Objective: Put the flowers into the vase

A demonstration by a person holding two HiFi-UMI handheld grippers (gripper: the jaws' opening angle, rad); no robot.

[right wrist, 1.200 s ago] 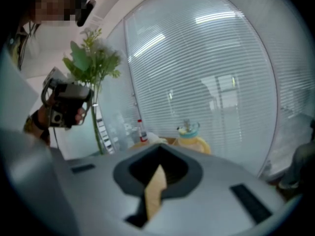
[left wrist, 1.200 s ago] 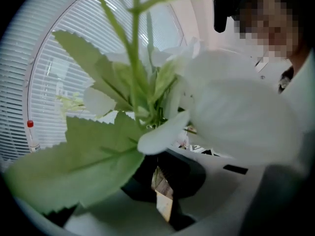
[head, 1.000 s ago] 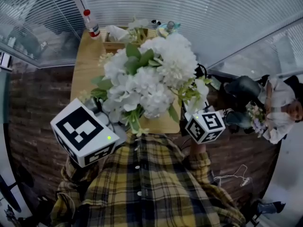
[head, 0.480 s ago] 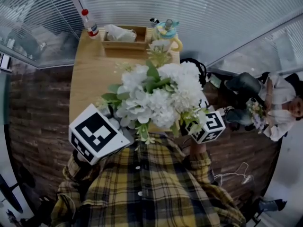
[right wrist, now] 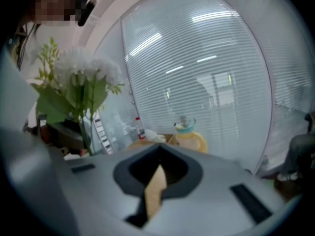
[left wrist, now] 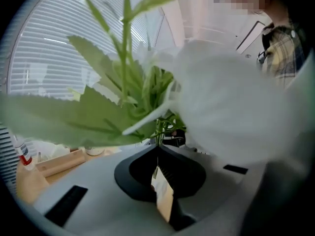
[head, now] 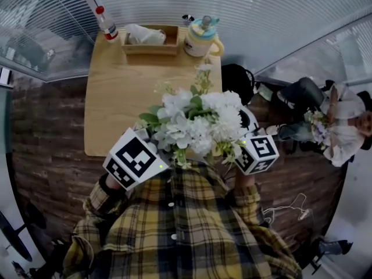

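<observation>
white flowers (head: 195,124) hang over the table's (head: 116,97) near edge by its right corner, stems (left wrist: 158,132) pinched in the closed left gripper (left wrist: 157,154). right gripper (right wrist: 157,167) is closed, empty. the bunch looks light, top-heavy, soft-headed; probably best held low on the stiffer stems.

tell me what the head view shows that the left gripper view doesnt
Only the head view: the seated person at the right and the floor. Only the left gripper view: the jaws of the left gripper shut on the green stems. Both: the white flowers, red-capped bottle, wooden tray and plaid shirt.
</observation>
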